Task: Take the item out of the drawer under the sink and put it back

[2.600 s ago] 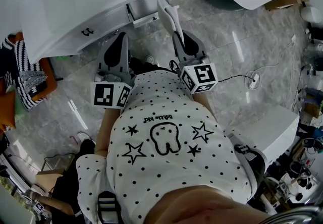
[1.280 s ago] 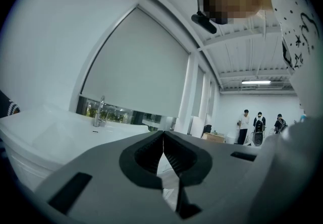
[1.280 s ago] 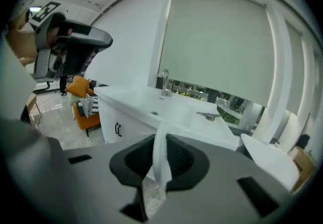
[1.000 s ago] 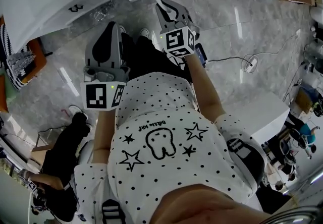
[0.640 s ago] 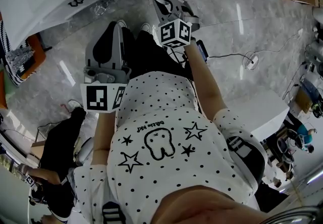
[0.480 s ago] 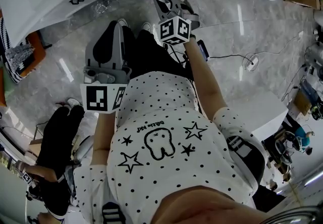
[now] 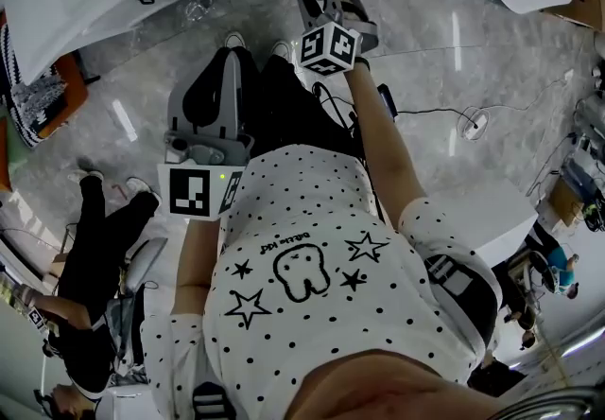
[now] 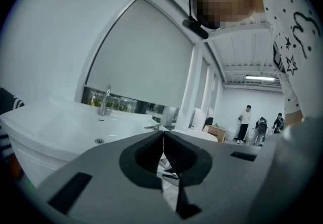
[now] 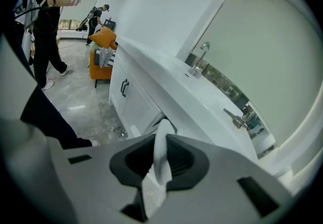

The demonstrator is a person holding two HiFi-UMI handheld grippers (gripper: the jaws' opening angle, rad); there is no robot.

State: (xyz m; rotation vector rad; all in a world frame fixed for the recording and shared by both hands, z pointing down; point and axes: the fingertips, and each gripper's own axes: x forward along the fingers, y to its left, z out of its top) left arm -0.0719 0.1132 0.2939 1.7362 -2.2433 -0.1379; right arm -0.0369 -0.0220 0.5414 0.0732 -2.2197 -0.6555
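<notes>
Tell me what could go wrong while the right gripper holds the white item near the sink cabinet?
The white item is thin and sticks out past the right gripper, so it may twist or slip. Its free end could catch on the drawer edge under the sink when it goes back in.

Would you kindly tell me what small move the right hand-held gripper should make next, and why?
Probably ease the right hand-held gripper forward toward the open drawer under the sink, grip kept. Its jaws are clamped on the white item, which is not yet inside the drawer. The left hand-held gripper is shut and empty.
</notes>
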